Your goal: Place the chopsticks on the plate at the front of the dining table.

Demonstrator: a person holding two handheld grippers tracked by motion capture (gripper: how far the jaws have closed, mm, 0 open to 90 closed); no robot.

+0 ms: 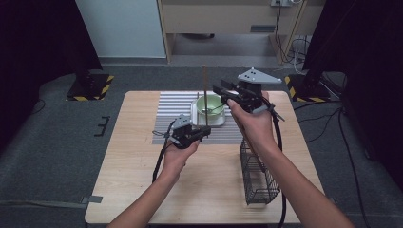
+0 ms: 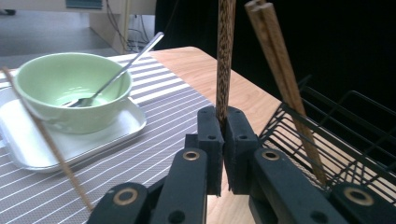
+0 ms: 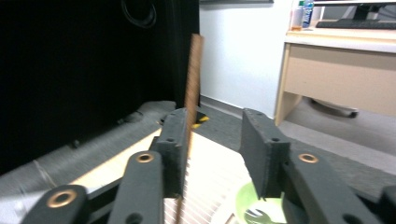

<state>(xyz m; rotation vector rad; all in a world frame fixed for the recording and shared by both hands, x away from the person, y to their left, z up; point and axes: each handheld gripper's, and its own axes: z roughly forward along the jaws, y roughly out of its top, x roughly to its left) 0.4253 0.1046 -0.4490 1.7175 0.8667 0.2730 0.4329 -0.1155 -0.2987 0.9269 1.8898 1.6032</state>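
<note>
— Grey carpet and a pale desk at twelve o'clock frame a wooden tabletop. What is in play?

— At centre, the left tongs are clenched on a dark chopstick, which stands upright; the left gripper view shows its speckled shaft pinched between the two black jaws.

— And the other hand?

— The right tongs hover at about one o'clock from the left ones, over the bowl. Their jaws are spread, and in the right gripper view the chopstick rises along the inner face of one jaw; whether it touches is unclear.

— What surrounds them?

— A green bowl with a spoon in it sits on a white tray, on a striped mat toward twelve o'clock. A thin stick leans against the bowl. At four o'clock a black wire basket stands by the tabletop's edge, with a pair of chopsticks propped in it.
</note>
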